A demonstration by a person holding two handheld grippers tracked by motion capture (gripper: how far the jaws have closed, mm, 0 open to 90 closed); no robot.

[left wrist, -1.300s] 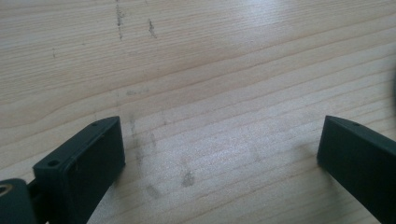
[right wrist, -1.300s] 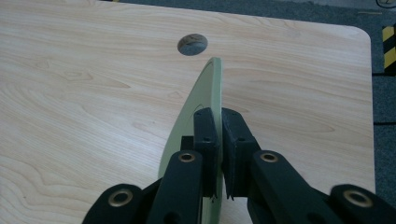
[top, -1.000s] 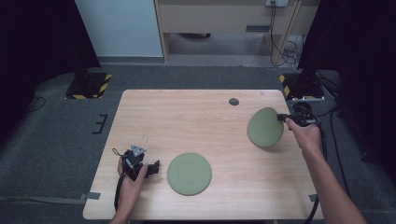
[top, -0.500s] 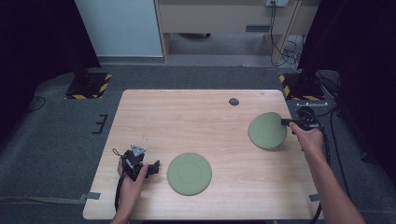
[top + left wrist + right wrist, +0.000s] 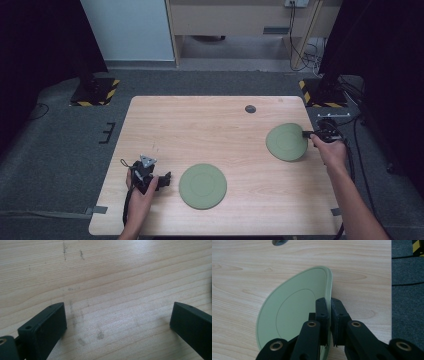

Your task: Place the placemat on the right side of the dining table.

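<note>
Right gripper (image 5: 306,134) has lowered its green plate (image 5: 286,142) to near-flat at the table's (image 5: 210,120) right edge, jaws clamped on the rim. Left gripper (image 5: 161,180) rests wide open beside the second green plate (image 5: 202,186).

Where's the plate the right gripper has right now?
In the high view the gripped plate sits near the table's right edge, its rim clamped by the right gripper, below the small dark disc.
</note>
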